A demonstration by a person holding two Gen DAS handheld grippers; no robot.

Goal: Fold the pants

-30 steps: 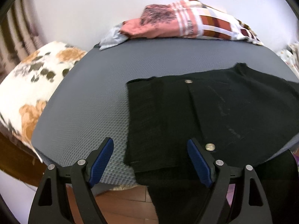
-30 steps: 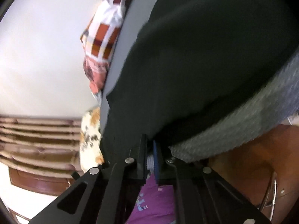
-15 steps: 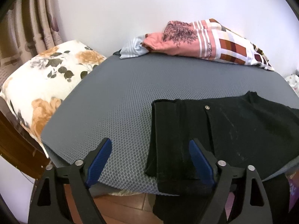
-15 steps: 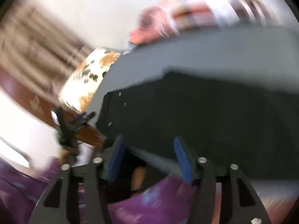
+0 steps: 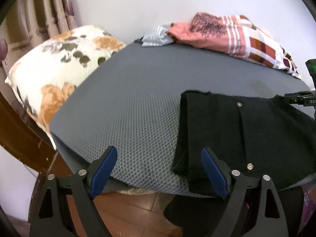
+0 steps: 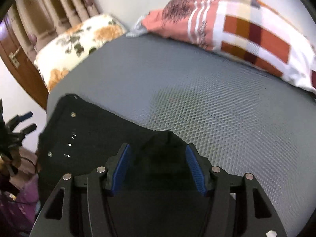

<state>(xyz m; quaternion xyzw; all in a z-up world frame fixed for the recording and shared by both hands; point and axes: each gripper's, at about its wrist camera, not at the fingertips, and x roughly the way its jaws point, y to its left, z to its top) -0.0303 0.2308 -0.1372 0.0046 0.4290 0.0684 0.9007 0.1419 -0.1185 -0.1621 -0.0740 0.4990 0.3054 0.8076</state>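
While the left tongs [image 5: 159, 169] hang just off the near edge of the bed [image 5: 138, 106], their blue pads [image 5: 103, 170] stand wide apart and grip nothing. Seen from the left wrist, the right pad sits in front of the near left corner of the pants [image 5: 237, 136], though contact cannot be told; the left pad is over bare grey mat. The black pants lie flat on the right part of the bed, waistband end toward the left, two metal studs [image 5: 239, 104] showing, and some dark cloth hangs over the near edge toward the wooden floor [image 5: 138, 203]. A floral pillow [image 5: 57, 73] rests off the bed's left edge, and a pile of pink and checked clothes [image 5: 233, 37] lies along the far edge by the wall. At the right edge of this view a bit of the right tongs [image 5: 300, 98] shows near the pants' far right corner.

From the right wrist, the right tongs [image 6: 158, 171] are also open, pads [image 6: 194, 170] well apart, with a raised fold of the pants [image 6: 102, 138] between them; whether the pads touch it cannot be told. The pants spread left from there along the near edge of the bed [image 6: 227, 102], studs glinting. The left tongs [image 6: 23, 122] show at the far left, beside the bed's left near corner. The pillow [image 6: 79, 43] and clothes [image 6: 227, 27] sit at the far side.
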